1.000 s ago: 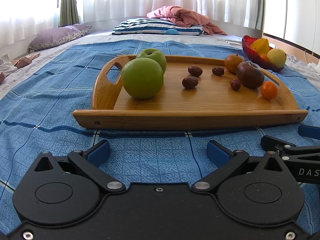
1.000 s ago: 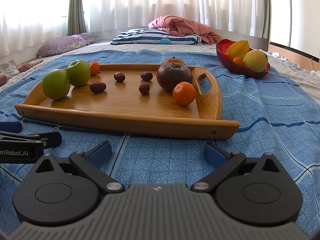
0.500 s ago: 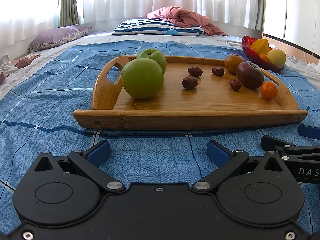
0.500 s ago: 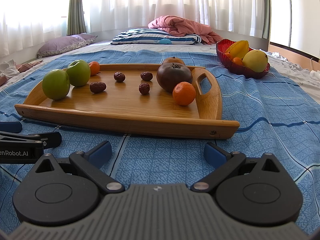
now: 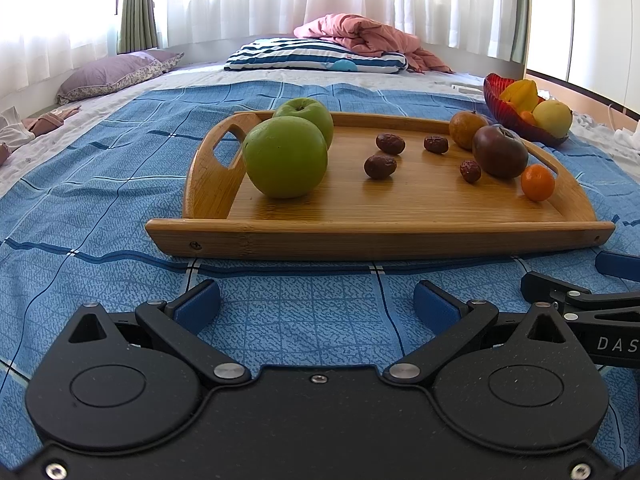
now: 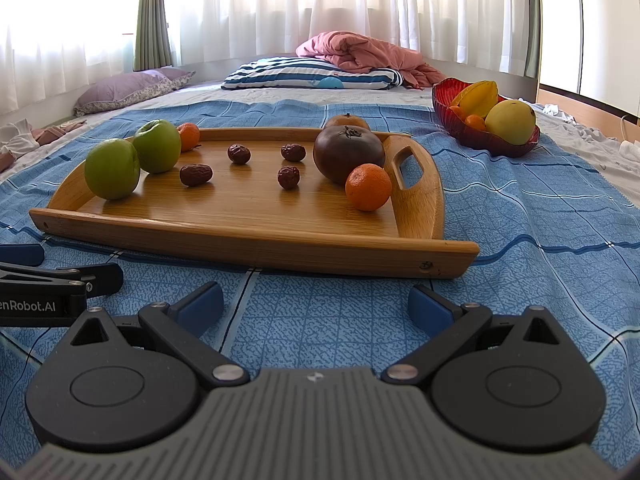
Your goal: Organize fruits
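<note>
A wooden tray [image 5: 380,236] [image 6: 256,236] lies on the blue bedspread ahead of both grippers. On it are two green apples [image 5: 285,156] [image 6: 113,168], several dark red dates [image 5: 380,167] [image 6: 196,175], a dark brown fruit [image 5: 500,151] [image 6: 349,154], small oranges [image 5: 537,182] [image 6: 368,187] and a brownish-orange fruit [image 5: 467,129]. A red bowl [image 5: 508,116] [image 6: 476,136] holding yellow and orange fruit stands at the far right. My left gripper [image 5: 318,305] and right gripper [image 6: 316,304] are both open and empty, low over the bedspread, short of the tray's near rim.
The right gripper's finger shows at the right edge of the left wrist view [image 5: 580,300]. The left gripper's finger shows at the left edge of the right wrist view [image 6: 60,284]. A striped pillow [image 5: 316,60], pink blanket [image 5: 360,36] and purple pillow [image 5: 116,74] lie behind.
</note>
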{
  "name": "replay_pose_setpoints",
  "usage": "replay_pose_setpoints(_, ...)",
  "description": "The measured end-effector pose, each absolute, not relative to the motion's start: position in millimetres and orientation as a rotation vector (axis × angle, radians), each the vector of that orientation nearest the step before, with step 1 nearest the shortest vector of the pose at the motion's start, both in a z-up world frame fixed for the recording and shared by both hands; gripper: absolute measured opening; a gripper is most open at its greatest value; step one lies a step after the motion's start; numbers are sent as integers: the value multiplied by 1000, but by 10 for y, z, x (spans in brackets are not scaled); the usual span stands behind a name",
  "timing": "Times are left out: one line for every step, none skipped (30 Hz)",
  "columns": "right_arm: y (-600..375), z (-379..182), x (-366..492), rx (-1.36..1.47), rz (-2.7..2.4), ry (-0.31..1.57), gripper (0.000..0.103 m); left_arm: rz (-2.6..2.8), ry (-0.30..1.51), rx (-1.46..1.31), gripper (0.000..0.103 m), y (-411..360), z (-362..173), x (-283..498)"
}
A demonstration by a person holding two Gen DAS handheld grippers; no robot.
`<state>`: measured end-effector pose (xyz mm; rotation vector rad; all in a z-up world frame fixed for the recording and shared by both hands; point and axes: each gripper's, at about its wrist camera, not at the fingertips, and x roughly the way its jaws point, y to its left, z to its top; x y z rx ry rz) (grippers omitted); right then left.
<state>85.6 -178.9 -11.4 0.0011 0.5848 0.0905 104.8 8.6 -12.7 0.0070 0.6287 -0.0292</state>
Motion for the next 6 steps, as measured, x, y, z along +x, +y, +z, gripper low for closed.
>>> replay_pose_setpoints(-1789,-114,856,1,91,585,103,-29,628,6,103,82,-123,1050)
replay_pose_setpoints(-1787,-116,858,2,91,585,103,-29,627,6,103,79,-119,1051)
replay_pose_setpoints(-1787,-116,858,1,90,585,103,-29,627,6,103,77,-119,1052)
replay_pose_setpoints(-1786,-117,857,1,90,584,103,-29,627,6,103,81,-119,1051)
replay_pose_setpoints(-1785,-117,858,0,90,584,103,-29,627,6,103,81,-119,1051)
replay_pose_setpoints(-1787,-115,858,0,90,585,103,-30,627,5,103,80,-119,1052)
